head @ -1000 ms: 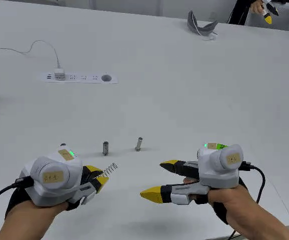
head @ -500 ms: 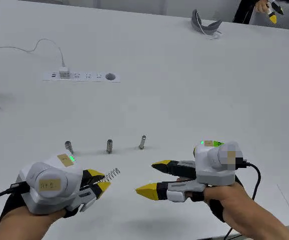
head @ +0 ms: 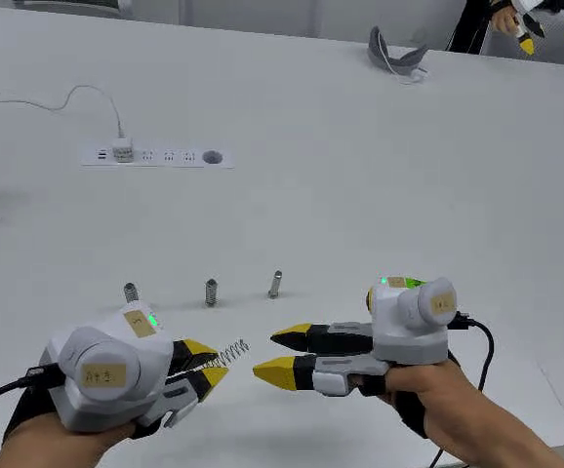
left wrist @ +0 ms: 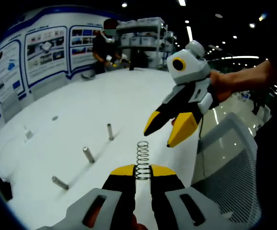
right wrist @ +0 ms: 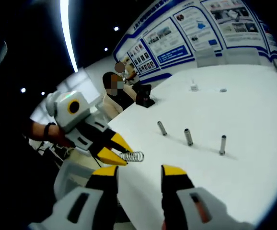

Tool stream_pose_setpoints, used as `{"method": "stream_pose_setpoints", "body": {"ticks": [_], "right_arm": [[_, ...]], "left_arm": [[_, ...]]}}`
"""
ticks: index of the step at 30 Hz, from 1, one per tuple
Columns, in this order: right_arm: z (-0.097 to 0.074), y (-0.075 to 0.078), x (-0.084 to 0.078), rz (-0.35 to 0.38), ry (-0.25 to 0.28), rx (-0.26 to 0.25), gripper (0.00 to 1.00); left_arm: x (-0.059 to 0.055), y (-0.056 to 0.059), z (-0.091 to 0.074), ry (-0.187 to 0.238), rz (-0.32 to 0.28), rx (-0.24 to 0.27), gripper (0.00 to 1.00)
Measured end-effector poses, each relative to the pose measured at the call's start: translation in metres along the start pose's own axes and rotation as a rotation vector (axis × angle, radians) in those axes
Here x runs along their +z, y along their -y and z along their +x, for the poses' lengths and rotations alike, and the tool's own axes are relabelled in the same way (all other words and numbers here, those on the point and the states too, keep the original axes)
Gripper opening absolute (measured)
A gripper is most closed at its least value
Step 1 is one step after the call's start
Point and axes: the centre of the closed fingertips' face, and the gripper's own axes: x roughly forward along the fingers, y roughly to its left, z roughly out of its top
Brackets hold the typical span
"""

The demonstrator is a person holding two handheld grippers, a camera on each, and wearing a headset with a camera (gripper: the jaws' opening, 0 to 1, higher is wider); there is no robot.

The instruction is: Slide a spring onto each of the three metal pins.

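Three short metal pins stand in a row on the white table [head: 360, 195]: the left pin [head: 131, 292] and middle pin [head: 211, 291] look ribbed with coils, the right pin [head: 275, 284] looks bare. My left gripper [head: 209, 363] is shut on one end of a small spring [head: 231, 352], which sticks out toward the right gripper. The left gripper view has that spring [left wrist: 142, 155] upright between its yellow tips. My right gripper [head: 278, 354] stands open, its tips just right of the spring's free end without touching. In the right gripper view the spring [right wrist: 132, 155] hangs left of its spread tips.
A white power strip [head: 155, 156] with a plugged cable lies at the back left. A grey curved object [head: 394, 49] rests at the far edge. Another person [head: 516, 15] with grippers works at the far right. The table's front edge runs just behind my hands.
The right gripper has moved left, closing most of the gap to the spring. The left gripper, still holding the spring, has shifted slightly right. The head camera has also shifted.
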Motion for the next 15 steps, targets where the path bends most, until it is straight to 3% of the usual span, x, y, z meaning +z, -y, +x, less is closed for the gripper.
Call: {"method": "stream_pose_setpoints", "body": {"ticks": [11, 15], "right_arm": [[0.007, -0.008, 0.007, 0.026, -0.004, 0.065, 0.26], [0.007, -0.008, 0.012, 0.043, 0.009, 0.079, 0.2]], "left_arm": [[0.014, 0.008, 0.004, 0.018, 0.026, -0.034, 0.1], [0.014, 0.009, 0.005, 0.016, 0.035, -0.043, 0.1]]}}
